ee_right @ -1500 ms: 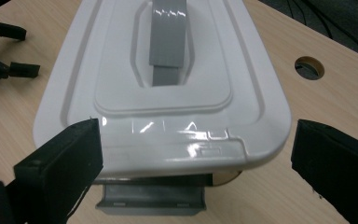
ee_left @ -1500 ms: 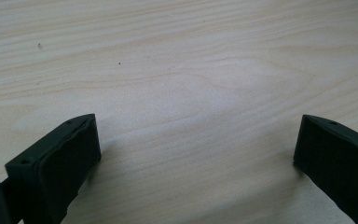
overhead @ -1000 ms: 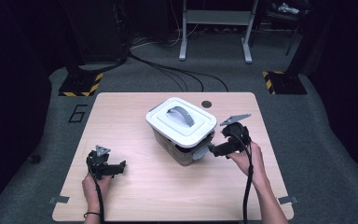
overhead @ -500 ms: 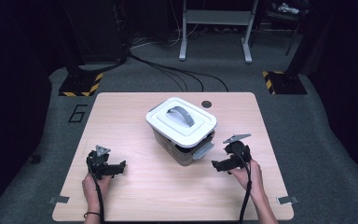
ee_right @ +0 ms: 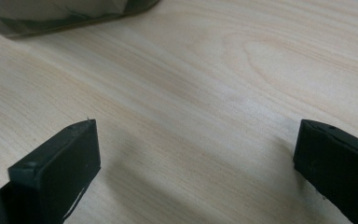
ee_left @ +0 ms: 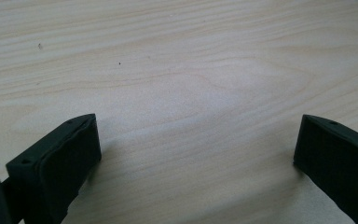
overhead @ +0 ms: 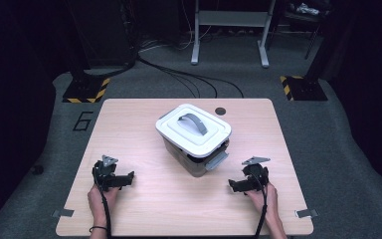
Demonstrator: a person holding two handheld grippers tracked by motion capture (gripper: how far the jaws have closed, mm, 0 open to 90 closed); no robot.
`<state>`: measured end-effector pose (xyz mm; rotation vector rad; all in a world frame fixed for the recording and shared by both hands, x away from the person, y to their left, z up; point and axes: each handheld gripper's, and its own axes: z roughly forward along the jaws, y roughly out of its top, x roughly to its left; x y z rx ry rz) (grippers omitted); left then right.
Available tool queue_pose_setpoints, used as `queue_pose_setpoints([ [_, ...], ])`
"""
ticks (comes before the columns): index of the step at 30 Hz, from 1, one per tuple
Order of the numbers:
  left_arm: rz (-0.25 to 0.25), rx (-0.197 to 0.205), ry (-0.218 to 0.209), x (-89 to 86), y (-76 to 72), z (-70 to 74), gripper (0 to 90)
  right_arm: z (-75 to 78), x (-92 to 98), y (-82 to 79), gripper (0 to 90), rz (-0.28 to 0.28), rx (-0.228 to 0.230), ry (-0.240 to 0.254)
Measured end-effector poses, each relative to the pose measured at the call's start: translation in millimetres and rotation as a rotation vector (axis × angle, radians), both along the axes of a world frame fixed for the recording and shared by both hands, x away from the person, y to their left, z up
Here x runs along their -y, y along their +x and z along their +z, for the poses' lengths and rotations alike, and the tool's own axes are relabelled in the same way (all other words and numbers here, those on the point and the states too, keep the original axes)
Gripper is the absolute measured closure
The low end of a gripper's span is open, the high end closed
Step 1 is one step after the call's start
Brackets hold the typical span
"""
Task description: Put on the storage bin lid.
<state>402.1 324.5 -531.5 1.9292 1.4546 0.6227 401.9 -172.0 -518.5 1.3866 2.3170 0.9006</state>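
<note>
One storage box (overhead: pixel 195 141) with a white lid (overhead: pixel 193 129) and a grey arched handle (overhead: pixel 194 122) is sitting near the middle of the wooden table (overhead: pixel 144 209), turned at an angle to the table edges so that one corner is pointing toward the person; a grey side latch (overhead: pixel 215 160) is hanging flipped outward on the near right side, which suggests the lid is unclamped there (the latch on the far side cannot be made out). Both grippers are lying low on the near part of the table, well apart from the box and from each other, in what reads as a resting pose rather than a reach. The right gripper (overhead: pixel 239 186) is pointing leftward, with its jaws standing wide and nothing between them; the right gripper view is catching the box's lower edge at the top. The left gripper (overhead: pixel 125 178) is pointing rightward toward the table's middle, jaws likewise spread wide over bare wood. Each hand is gripping its tool from behind, forearms entering from the near table edge.
</note>
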Motion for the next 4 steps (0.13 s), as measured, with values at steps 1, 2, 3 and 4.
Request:
queue_pose_setpoints([
  [1, 0.0, 0.0, 0.0, 0.0, 0.0, 0.0, 0.2, -1.3, 0.7, -0.4, 0.0, 0.002, 0.016, 0.006],
  [2, 0.0, 0.0, 0.0, 0.0, 0.0, 0.0, 0.2, -2.0, 0.8, -1.4, 0.0, -0.002, 0.021, 0.011],
  [3, 0.0, -0.001, 0.0, 0.0, 0.0, 0.1, 0.2, -3.9, 0.9, -2.2, 0.0, -0.005, 0.041, -0.002],
  [4, -0.002, -0.003, 0.0, -0.1, -0.1, 0.2, 0.2, -6.1, 0.8, -3.0, 0.0, -0.005, 0.068, -0.017],
])
